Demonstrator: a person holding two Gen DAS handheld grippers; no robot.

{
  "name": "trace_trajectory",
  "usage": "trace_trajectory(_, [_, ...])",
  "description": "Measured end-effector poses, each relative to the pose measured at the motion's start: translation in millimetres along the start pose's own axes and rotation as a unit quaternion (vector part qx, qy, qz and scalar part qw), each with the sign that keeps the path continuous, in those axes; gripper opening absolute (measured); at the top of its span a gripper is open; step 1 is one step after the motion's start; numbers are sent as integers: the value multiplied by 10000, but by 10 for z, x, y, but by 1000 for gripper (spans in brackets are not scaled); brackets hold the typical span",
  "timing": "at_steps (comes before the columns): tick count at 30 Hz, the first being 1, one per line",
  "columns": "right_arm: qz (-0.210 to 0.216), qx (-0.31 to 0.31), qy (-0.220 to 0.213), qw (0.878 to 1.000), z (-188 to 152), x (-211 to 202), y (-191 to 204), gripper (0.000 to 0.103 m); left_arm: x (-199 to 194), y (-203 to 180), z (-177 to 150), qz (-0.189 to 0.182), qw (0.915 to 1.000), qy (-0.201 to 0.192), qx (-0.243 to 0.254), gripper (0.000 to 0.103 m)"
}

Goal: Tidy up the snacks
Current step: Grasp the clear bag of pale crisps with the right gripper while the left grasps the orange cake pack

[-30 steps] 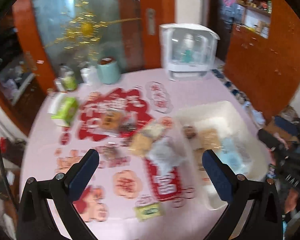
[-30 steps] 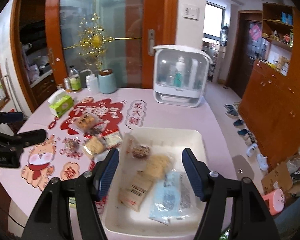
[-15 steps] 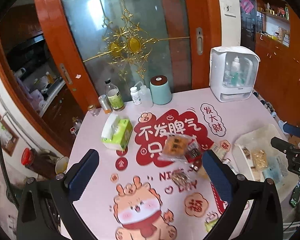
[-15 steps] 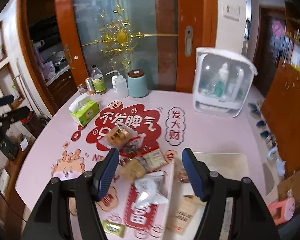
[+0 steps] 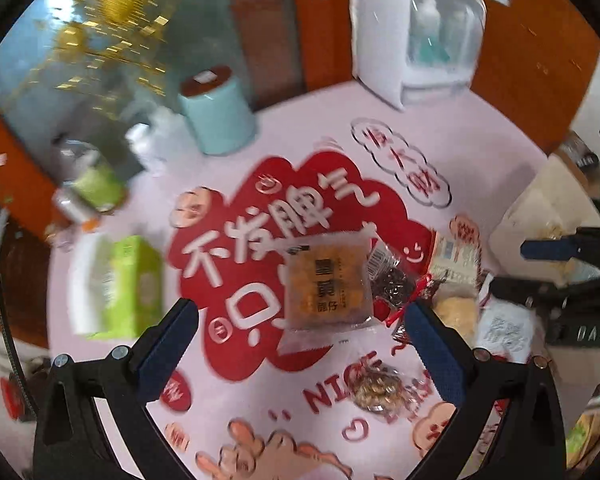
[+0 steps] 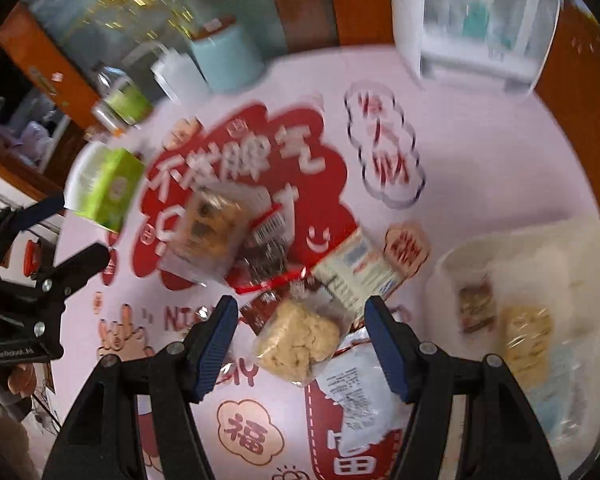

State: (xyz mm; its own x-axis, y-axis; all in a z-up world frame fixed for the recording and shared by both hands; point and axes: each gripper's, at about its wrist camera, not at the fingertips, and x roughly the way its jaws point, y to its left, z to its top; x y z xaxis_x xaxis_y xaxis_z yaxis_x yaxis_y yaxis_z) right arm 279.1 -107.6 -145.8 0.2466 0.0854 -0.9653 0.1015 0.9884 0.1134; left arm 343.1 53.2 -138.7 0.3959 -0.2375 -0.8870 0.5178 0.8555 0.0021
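Loose snack packets lie on the pink printed tablecloth (image 5: 300, 120). My left gripper (image 5: 300, 344) hangs open over an orange cake packet (image 5: 326, 286), with a dark packet (image 5: 392, 276) to its right and a gold foil snack (image 5: 374, 390) below it. My right gripper (image 6: 300, 344) is open too, and its fingers straddle a pale crumbly cake packet (image 6: 300, 340); no pad presses on it. A white packet (image 6: 356, 392) and a blue-and-white packet (image 6: 356, 268) lie beside that cake. The white tray (image 6: 452, 264) at the right holds several snacks. Each gripper shows in the other's view: right gripper (image 5: 512, 266), left gripper (image 6: 76, 228).
A green tissue box (image 5: 128, 284) sits at the left. At the table's back stand a teal canister (image 5: 216, 116), bottles (image 6: 120, 100) and a white dispenser cabinet (image 5: 420, 40). Orange wooden doors and a glass panel rise behind the table.
Both grippers have come down close over the snack pile, so the packets look much larger. The right one moved left, off the tray. Both sets of jaws stayed open.
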Motion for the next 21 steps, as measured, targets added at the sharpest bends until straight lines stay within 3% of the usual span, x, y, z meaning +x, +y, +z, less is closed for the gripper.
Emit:
trace_trajectory(10, [-132, 590, 710, 9956, -224, 747, -81, 66, 1028, -163, 28, -567, 9964, 607, 189, 102])
trace_trajectory(16, [-75, 679, 785, 9946, -250, 838, -77, 65, 1340, -72, 0, -537, 9951, 827, -77, 102])
trace_trajectory(21, [-171, 565, 710, 9957, -279, 817, -33, 61, 1541, 50, -14, -827, 9900, 1046, -457, 103])
